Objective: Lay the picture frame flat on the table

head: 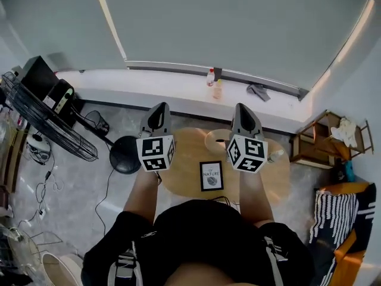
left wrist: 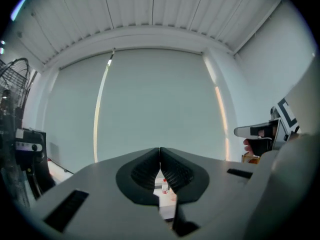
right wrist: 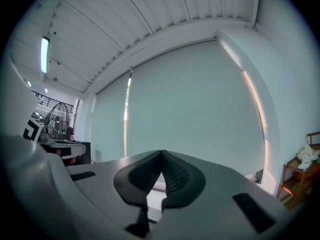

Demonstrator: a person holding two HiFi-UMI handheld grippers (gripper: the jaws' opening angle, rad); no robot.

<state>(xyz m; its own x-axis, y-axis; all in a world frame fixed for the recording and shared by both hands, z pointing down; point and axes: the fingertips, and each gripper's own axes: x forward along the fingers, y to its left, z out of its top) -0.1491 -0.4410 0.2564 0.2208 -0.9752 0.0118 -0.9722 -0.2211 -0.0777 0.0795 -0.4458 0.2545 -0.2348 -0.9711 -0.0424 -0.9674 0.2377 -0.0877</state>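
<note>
From the head view, we have the picture frame [head: 211,176] on the round table [head: 181,159], near its middle, face towards us; flat or propped, we cannot tell. The left tongs [head: 158,111] hang at its 10 o'clock, the right tongs [head: 244,109] at its 1 o'clock, both well clear of it.

In the left gripper view, the tongs [left wrist: 160,151] are closed on nothing, with a bottle [left wrist: 164,185] showing beyond them.

In the right gripper view, the tongs [right wrist: 161,154] are pressed together and empty, aimed at the pale blind [right wrist: 195,109].
</note>
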